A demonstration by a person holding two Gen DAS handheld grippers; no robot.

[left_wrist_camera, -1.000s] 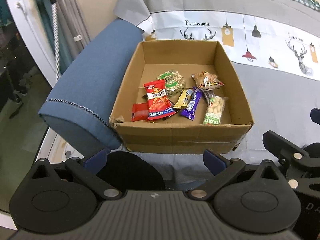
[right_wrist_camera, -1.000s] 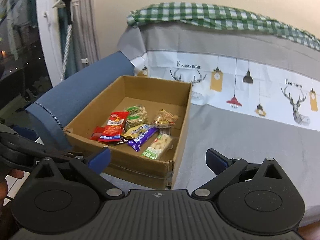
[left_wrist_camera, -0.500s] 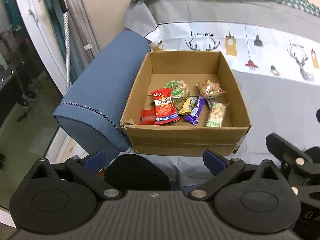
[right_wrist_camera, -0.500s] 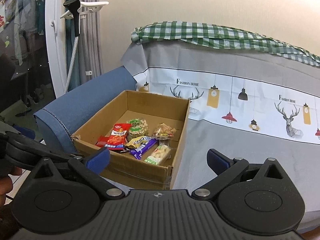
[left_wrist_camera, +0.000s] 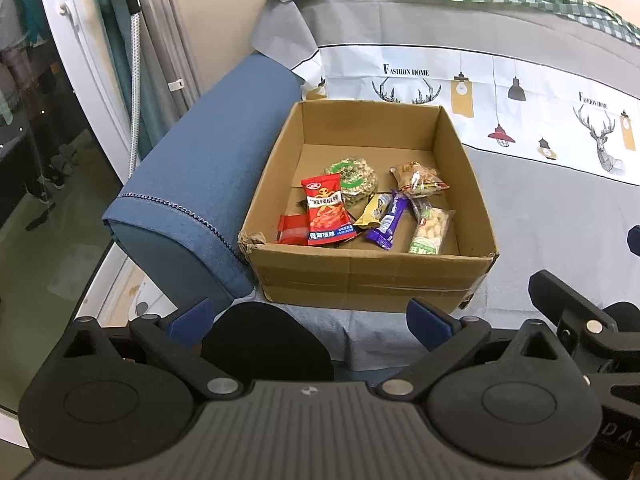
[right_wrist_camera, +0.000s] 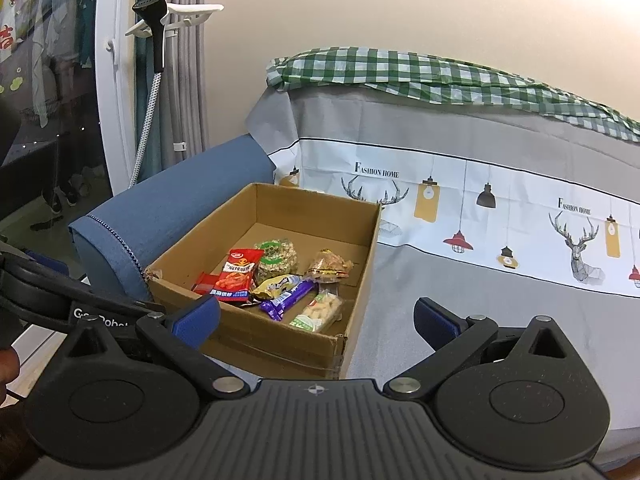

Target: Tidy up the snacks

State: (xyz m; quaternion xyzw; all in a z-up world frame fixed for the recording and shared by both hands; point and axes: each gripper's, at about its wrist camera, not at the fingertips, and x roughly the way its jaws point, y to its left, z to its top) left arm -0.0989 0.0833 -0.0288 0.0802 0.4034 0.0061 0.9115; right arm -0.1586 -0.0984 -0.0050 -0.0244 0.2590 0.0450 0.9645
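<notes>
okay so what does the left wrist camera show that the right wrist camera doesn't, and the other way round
Only the left wrist view looks steeply down into the cardboard box, and it catches part of the right gripper at its right edge. Only the right wrist view shows the garment steamer head on its white hanger, more bare wall, and the left gripper's arm at its left edge. Both show the box on the grey sofa cover beside the blue armrest, with the red snack packet, purple bar and other snacks inside, and each camera's own open, empty fingers.
</notes>
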